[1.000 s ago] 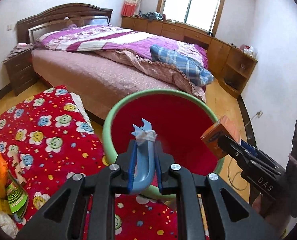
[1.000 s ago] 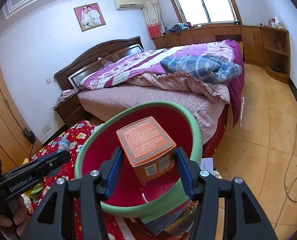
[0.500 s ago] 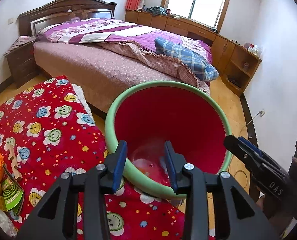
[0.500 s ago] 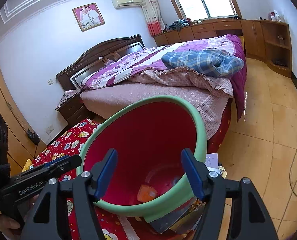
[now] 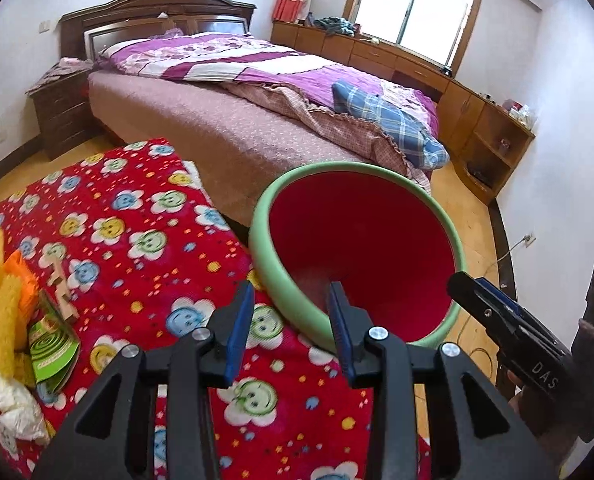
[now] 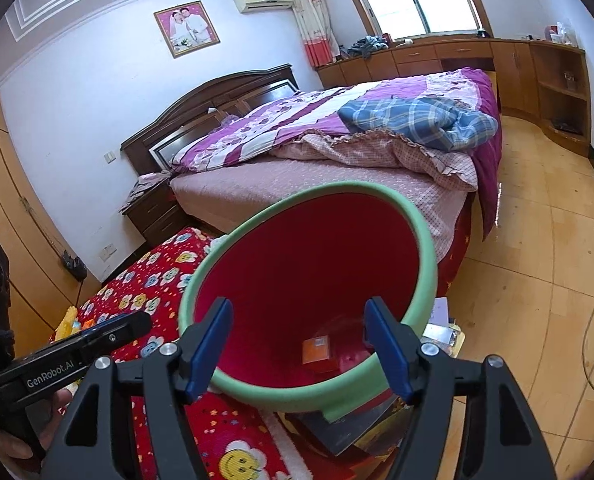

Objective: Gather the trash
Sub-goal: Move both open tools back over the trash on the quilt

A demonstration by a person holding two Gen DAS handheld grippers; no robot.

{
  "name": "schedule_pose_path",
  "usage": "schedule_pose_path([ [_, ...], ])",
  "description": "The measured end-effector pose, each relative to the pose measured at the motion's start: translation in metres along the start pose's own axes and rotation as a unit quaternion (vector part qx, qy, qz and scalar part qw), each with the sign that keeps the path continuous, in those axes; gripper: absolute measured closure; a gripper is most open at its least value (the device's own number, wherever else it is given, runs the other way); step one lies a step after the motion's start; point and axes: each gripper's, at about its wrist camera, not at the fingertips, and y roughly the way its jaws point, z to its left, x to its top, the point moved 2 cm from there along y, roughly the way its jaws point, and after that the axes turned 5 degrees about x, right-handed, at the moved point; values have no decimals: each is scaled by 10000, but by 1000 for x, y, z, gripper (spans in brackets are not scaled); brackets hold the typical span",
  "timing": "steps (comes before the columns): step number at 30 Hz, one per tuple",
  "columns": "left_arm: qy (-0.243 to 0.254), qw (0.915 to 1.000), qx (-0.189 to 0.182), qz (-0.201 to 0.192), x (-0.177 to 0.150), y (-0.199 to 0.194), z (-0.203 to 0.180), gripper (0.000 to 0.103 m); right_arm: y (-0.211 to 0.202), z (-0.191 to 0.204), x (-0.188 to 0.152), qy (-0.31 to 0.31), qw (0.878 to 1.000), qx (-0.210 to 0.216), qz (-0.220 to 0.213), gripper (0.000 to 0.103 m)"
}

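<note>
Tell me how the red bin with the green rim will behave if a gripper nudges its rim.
The bin looks like thin plastic holding little more than an orange box, so probably light and easily shoved. It narrows toward the base and seems to rest on flat items, so a rim push may tip it.

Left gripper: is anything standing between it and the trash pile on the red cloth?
Nothing visible does. The left gripper is open above the red cloth; the trash pile lies off to its left, only bare cloth between.
</note>
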Motion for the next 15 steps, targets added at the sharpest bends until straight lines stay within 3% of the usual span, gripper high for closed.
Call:
schedule_pose_path([
  [15, -474, 9981, 386, -94, -20, -44, 54, 65, -8, 49, -16, -218, 9989, 368, 213, 31],
])
